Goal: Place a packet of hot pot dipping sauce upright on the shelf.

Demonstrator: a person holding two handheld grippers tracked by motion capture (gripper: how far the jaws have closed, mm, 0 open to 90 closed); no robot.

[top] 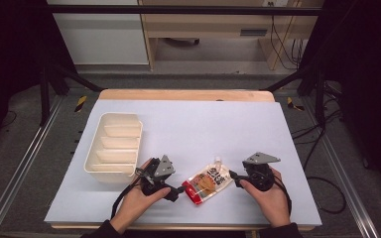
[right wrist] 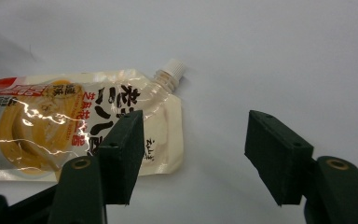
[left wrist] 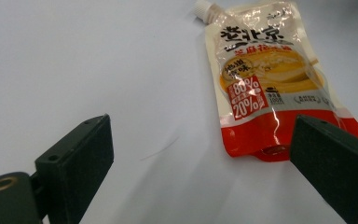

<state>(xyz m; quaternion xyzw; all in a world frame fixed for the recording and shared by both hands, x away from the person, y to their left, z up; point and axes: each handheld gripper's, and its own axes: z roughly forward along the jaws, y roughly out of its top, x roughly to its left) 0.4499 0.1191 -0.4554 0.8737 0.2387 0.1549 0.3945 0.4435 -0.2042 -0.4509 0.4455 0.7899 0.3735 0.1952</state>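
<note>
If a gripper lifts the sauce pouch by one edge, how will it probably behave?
The sauce pouch is glossy film, so it may slip between pads. It looks soft and filled, so it would likely sag when held by an edge. Lying flat, it should slide rather than roll; its small cap looks rigid.

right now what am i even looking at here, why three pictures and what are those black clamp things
A person sits at a table covered in a white sheet, holding a hand-held clamp in each hand. The high view looks down from above; the other two come from cameras riding on each clamp. The left tool and right tool both have their jaws open and hold nothing. Between them lies a flat sauce pouch with a white spout. A cream divided tray sits at the left.
</note>
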